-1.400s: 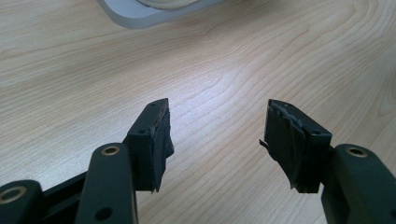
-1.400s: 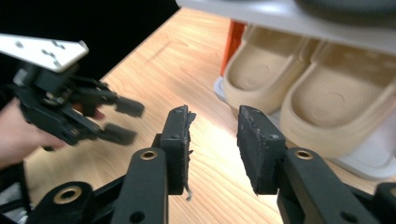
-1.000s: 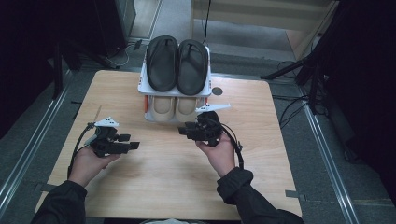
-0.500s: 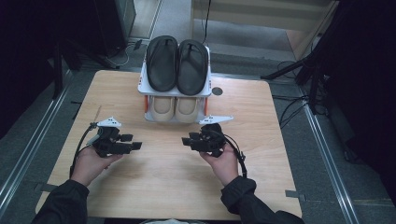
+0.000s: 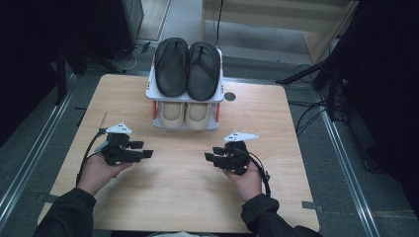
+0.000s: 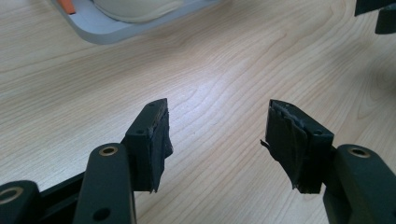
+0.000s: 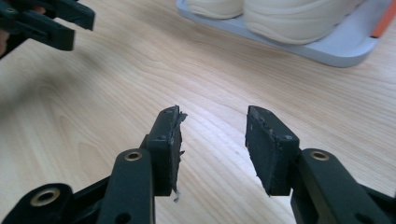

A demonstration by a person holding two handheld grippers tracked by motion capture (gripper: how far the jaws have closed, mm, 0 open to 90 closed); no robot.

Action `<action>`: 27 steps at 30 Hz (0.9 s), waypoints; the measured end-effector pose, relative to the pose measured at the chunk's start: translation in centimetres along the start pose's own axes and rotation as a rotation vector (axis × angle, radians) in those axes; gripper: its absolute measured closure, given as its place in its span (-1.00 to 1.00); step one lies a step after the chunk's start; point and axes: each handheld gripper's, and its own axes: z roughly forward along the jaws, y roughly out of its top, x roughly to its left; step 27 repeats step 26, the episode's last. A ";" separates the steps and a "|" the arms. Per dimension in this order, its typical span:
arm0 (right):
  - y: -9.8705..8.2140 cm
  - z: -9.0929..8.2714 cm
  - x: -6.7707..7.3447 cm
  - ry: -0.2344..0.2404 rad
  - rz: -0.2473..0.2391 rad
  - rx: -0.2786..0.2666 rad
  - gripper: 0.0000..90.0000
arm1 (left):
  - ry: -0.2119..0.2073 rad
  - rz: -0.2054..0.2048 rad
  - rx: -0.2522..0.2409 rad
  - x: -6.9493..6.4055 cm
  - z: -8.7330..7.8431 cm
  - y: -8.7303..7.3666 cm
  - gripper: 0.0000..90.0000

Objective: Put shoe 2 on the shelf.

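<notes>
A small white two-tier shoe rack (image 5: pixel 185 98) stands at the table's far middle. A pair of black sandals (image 5: pixel 187 68) lies on its top shelf and a pair of cream shoes (image 5: pixel 186 114) sits on the lower one. My left gripper (image 5: pixel 146 155) hovers at the front left, pointing right, open with nothing between its jaws (image 6: pixel 217 135). My right gripper (image 5: pixel 208 158) is at the front right, pointing left toward the other, open and empty (image 7: pixel 212 140); its jaws have just been opening. The cream shoes (image 7: pixel 285 16) lie ahead of it.
The wooden table (image 5: pixel 183 197) has bare room between and in front of the grippers. A small dark disc (image 5: pixel 230 97) lies right of the rack. Cables and metal rails run along the floor on both sides.
My right gripper has drawn back from the rack toward the front of the table and sunk lower. Its jaws stand wider. The left gripper has hardly moved.
</notes>
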 end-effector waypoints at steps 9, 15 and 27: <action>0.0 -0.2 -0.8 -0.018 0.022 -0.013 0.21 | -0.006 -0.001 -0.008 -0.2 0.4 0.2 -0.12; -0.1 0.5 -0.6 -0.020 0.005 0.010 0.21 | -0.003 -0.004 -0.005 -0.2 0.5 0.2 -0.12; -0.1 0.9 -0.5 -0.020 -0.001 0.023 0.19 | 0.003 -0.017 -0.005 -0.2 0.6 0.2 -0.15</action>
